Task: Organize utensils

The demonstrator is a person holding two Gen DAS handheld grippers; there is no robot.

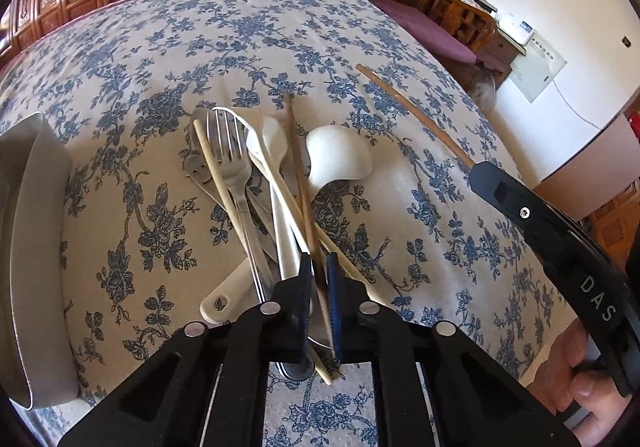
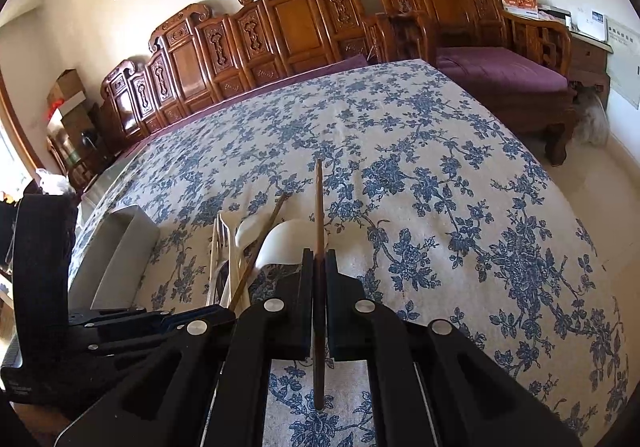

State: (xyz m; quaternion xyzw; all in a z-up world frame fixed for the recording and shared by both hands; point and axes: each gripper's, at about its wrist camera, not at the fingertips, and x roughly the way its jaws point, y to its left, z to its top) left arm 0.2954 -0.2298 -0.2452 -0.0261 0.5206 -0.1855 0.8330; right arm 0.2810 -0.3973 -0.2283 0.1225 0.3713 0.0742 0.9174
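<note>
A pile of utensils lies on the floral tablecloth: a metal fork (image 1: pixel 236 167), white spoons (image 1: pixel 340 155), pale chopsticks (image 1: pixel 216 171) and a dark brown chopstick (image 1: pixel 298 171). My left gripper (image 1: pixel 319 279) is shut on the near end of that dark brown chopstick in the pile. My right gripper (image 2: pixel 319 259) is shut on a second brown chopstick (image 2: pixel 319 199), held above the cloth right of the pile; it also shows in the left wrist view (image 1: pixel 412 113). The pile shows in the right wrist view (image 2: pixel 240 247) to the left.
A grey rectangular tray (image 1: pixel 36 231) stands at the left of the pile, also in the right wrist view (image 2: pixel 120 247). Carved wooden benches (image 2: pixel 280 27) with purple cushions line the far side. The table edge runs along the right.
</note>
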